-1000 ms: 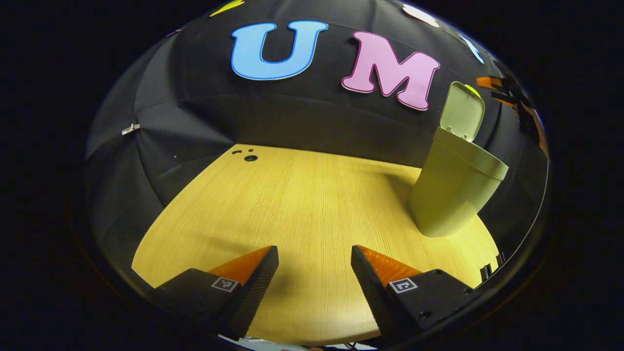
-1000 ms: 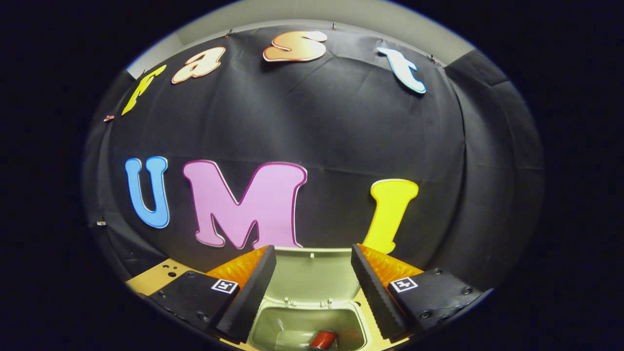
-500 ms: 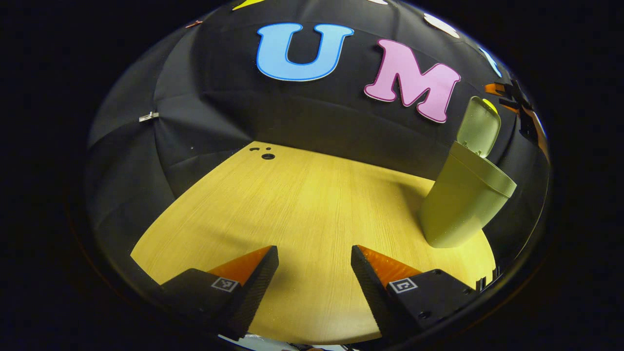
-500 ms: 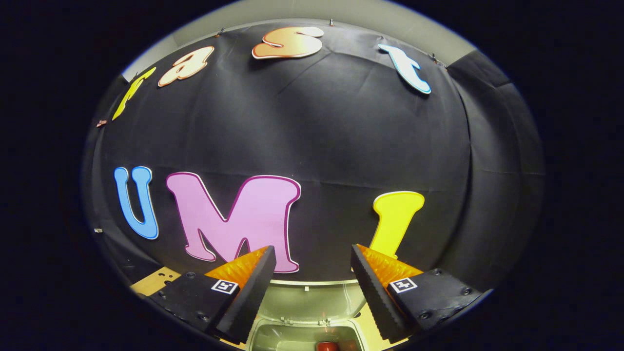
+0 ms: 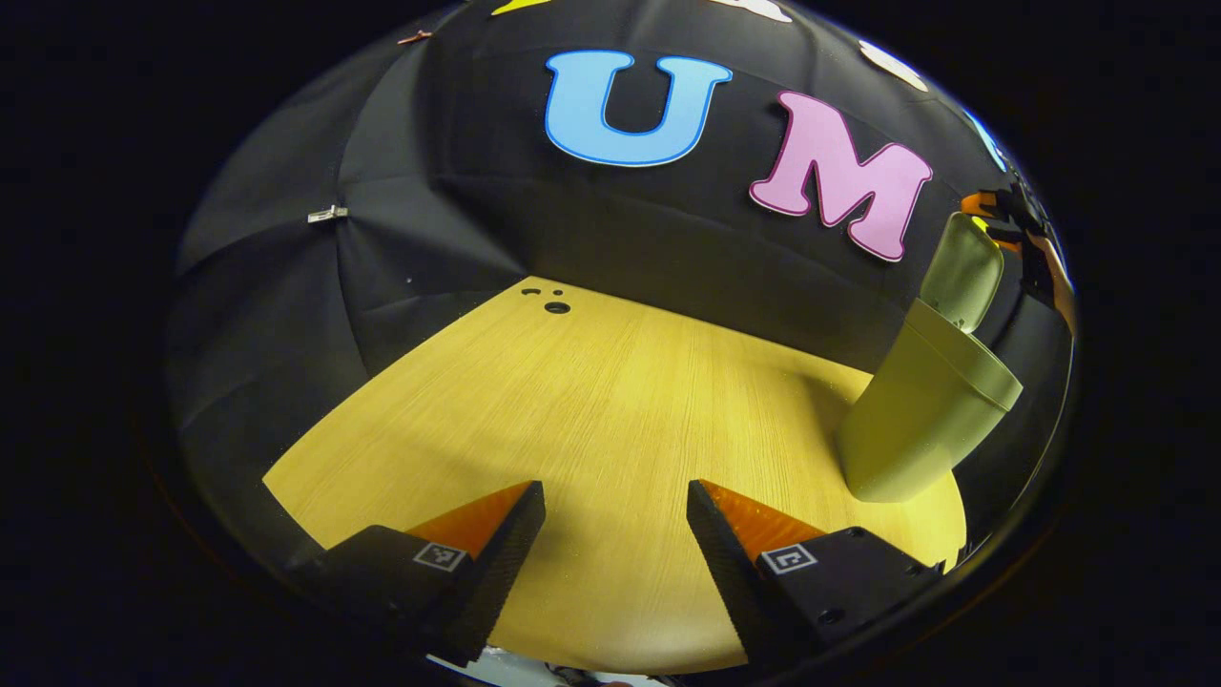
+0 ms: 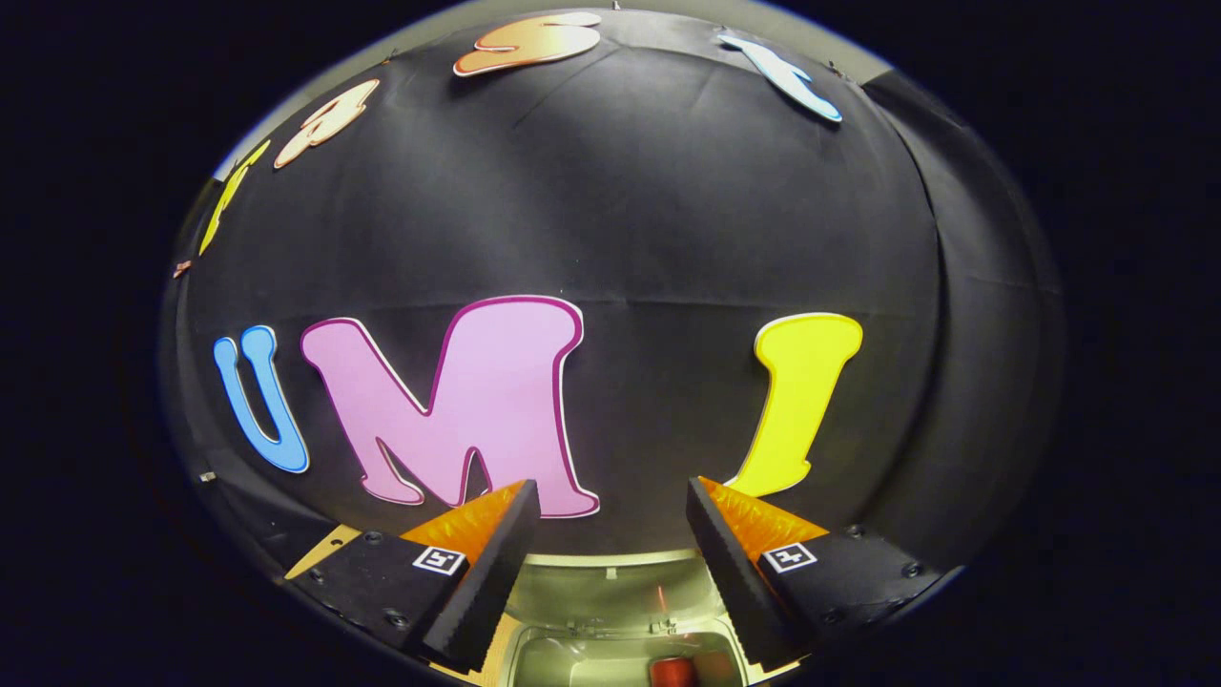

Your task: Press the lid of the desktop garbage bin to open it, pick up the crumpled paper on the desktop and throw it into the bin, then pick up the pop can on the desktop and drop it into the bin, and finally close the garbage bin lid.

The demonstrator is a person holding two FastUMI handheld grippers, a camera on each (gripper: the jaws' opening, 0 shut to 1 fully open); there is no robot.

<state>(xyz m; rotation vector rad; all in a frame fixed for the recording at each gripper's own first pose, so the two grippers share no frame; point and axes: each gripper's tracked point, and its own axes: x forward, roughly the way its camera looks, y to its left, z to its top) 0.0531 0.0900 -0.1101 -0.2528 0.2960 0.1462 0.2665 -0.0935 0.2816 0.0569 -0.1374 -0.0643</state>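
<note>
Right tongs (image 6: 613,496) spread wide, empty, above open bin (image 6: 610,644); left tongs (image 5: 615,496) wide over table (image 5: 610,410).

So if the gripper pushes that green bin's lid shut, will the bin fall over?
Probably not, but it might wobble. The bin is tall and narrower at its base, so a sideways shove could tip it. Its lid stands upright on a hinge, so a gentle downward push should swing it shut. It looks like light plastic.
</note>
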